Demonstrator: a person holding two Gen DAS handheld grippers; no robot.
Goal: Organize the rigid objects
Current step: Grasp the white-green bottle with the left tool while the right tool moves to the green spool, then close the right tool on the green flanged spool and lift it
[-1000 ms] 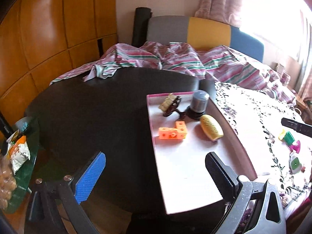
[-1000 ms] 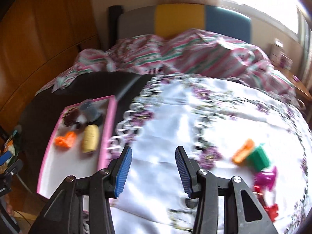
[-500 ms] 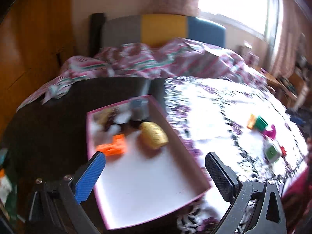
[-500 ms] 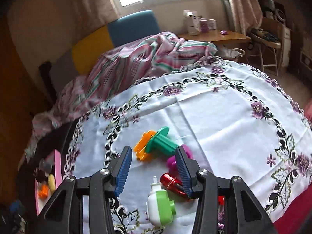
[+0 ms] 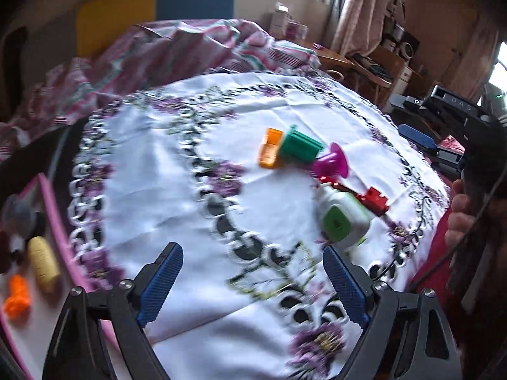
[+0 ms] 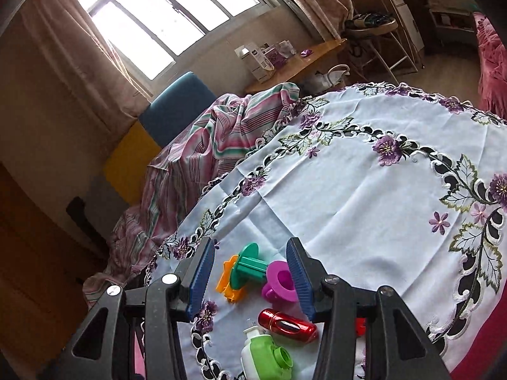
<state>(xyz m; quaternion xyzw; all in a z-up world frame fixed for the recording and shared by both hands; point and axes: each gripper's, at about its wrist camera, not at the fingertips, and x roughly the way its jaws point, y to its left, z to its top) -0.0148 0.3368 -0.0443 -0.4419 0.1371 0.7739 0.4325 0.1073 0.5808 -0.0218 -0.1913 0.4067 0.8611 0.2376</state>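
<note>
Loose toys lie together on the embroidered white cloth: an orange piece (image 5: 269, 152), a green spool (image 5: 301, 147), a magenta cup-shaped piece (image 5: 332, 161), a shiny red cylinder (image 6: 286, 323) and a white-and-green toy (image 5: 343, 221). My left gripper (image 5: 250, 253) hangs over bare cloth short of them, its jaws closing with nothing between them. My right gripper (image 6: 250, 247) hovers open just above the green spool (image 6: 250, 267) and magenta piece (image 6: 279, 280), which show between its fingers untouched. A pink-rimmed tray (image 5: 54, 209) at the left edge holds a yellow piece (image 5: 42, 262) and an orange block (image 5: 17, 294).
A striped blanket (image 5: 164, 44) and a colour-block headboard lie beyond the table's far side. A person's hand (image 5: 459, 209) grips the right tool at the table's right edge. Chairs and a wooden desk (image 6: 301, 60) stand by the window. Wide flat cloth (image 6: 348, 190) spreads right of the toys.
Both views swung from the tray over to the toy cluster on the cloth. The right gripper rolled and came close over the toys. The left jaws narrowed a little.
</note>
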